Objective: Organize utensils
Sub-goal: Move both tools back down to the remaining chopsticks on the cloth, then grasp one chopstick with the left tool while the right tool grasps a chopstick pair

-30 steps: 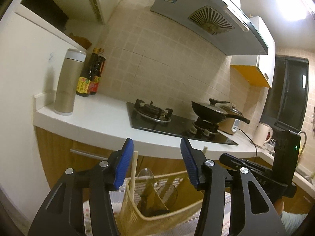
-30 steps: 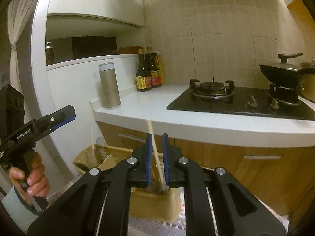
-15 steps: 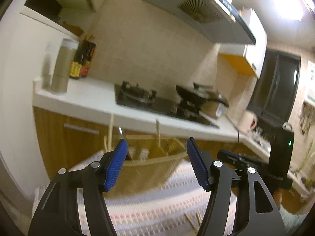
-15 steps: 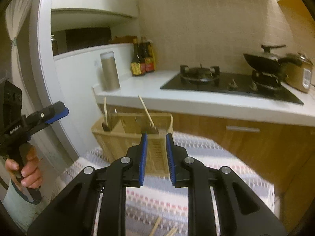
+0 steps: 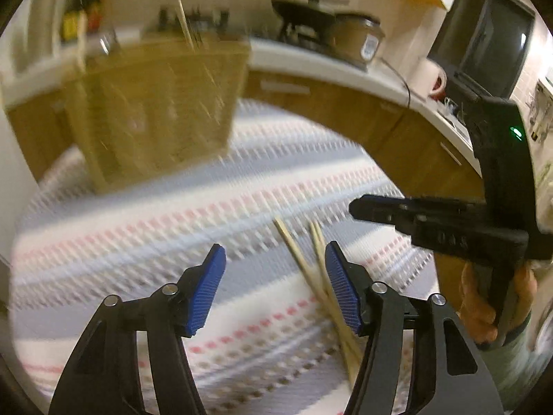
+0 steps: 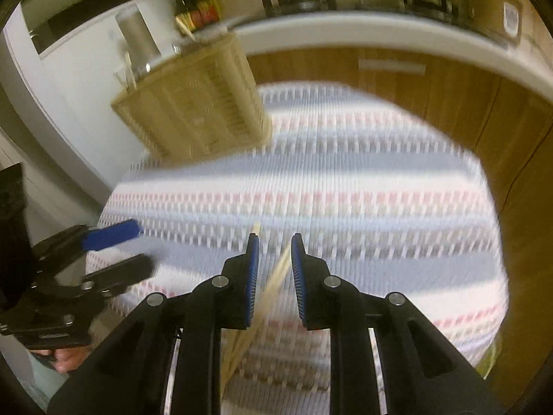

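Observation:
Several wooden chopsticks (image 5: 304,263) lie loose on the striped tablecloth (image 5: 172,235); they also show in the right wrist view (image 6: 273,283). A woven utensil basket (image 5: 155,103) stands at the table's far left with chopsticks and a spoon upright in it; it also shows in the right wrist view (image 6: 200,107). My left gripper (image 5: 274,288) is open and empty above the cloth, the loose chopsticks by its right finger. My right gripper (image 6: 274,269) is open a little and empty, above the loose chopsticks. Both views are blurred.
Wooden cabinets (image 6: 432,79) and a white counter (image 6: 380,31) run behind the table. On the counter stand a stove, a pan, a rice cooker (image 5: 356,38), sauce bottles (image 6: 195,3) and a metal flask (image 6: 136,31).
Both grippers have swung down from the basket toward the tablecloth. The right gripper let go of a chopstick into the basket and now stands slightly open over the loose chopsticks.

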